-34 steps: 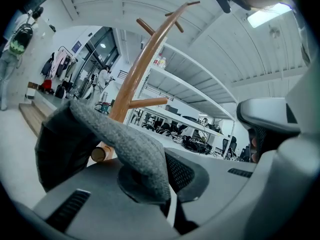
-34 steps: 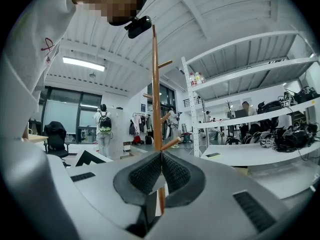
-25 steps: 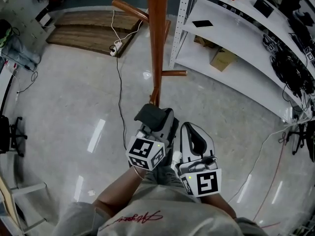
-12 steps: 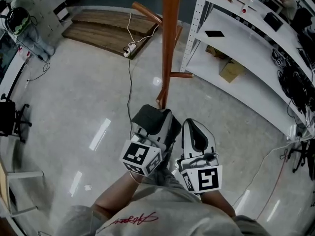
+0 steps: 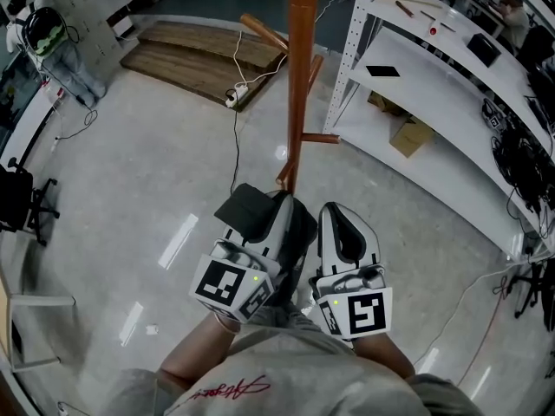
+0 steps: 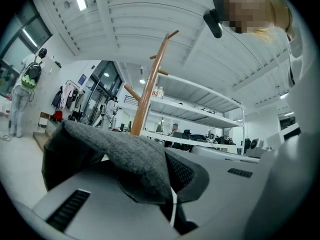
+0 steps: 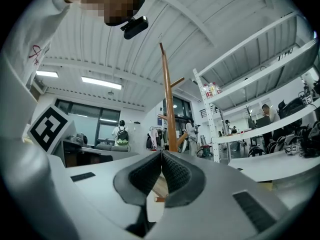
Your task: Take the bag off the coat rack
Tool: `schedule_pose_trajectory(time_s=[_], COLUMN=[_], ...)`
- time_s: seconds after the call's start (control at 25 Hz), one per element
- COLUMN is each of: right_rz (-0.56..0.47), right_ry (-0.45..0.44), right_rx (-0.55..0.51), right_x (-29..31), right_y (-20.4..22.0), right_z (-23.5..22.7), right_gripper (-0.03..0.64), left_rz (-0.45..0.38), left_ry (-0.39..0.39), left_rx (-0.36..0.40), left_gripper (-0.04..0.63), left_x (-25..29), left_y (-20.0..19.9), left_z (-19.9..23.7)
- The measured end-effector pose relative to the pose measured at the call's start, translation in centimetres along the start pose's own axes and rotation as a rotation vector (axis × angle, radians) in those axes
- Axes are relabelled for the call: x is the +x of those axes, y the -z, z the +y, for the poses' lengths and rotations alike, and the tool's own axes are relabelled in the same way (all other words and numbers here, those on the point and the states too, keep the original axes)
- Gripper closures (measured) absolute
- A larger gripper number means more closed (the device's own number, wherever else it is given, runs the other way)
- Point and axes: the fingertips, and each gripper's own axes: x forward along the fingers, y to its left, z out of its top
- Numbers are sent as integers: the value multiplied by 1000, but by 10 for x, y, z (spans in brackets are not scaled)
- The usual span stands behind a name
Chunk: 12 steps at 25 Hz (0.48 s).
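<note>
The bag (image 5: 249,211) is a dark grey felt piece, off the rack and lying over my left gripper (image 5: 282,204), whose jaws are shut on it. In the left gripper view the grey felt (image 6: 120,154) drapes across the closed jaws of the left gripper (image 6: 170,184). The wooden coat rack (image 5: 299,76) stands straight ahead, its pegs bare; it also rises behind the jaws as the rack pole (image 6: 147,89) and the pole (image 7: 169,99). My right gripper (image 5: 336,213) sits beside the left one, held low near my body. In its own view the right gripper (image 7: 161,159) has pads pressed together with nothing between them.
White metal shelving (image 5: 434,85) runs along the right, with a cardboard box (image 5: 412,135) under it. A wooden platform (image 5: 199,55) lies at the back, and a power strip with a cable (image 5: 236,98) trails across the glossy floor. A person with a backpack (image 5: 48,37) stands far left.
My left gripper with the bag has drifted a little left and toward my body. The right gripper has barely moved. The view has shifted, so the rack stands more to the right.
</note>
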Motion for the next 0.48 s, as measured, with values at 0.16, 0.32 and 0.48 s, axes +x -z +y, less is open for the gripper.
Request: schedule_pose_trajectory(time_s=[0.16, 0.32, 0.48], right_rz=[-4, -12, -24], right_ry=[-20, -28, -24], right_rx=[-18, -29, -38], right_x=[2, 1, -2], right_y=[-3, -9, -15], right_z=[4, 7, 11], right_gripper=[600, 600, 600], left_rz=[-13, -24, -37], left_ry=[-15, -20, -18], left_rx=[9, 15, 23], left_gripper=[578, 578, 578], left_x=[-4, -10, -18], left_y=[-5, -11, -19], left_z=[-1, -1, -1])
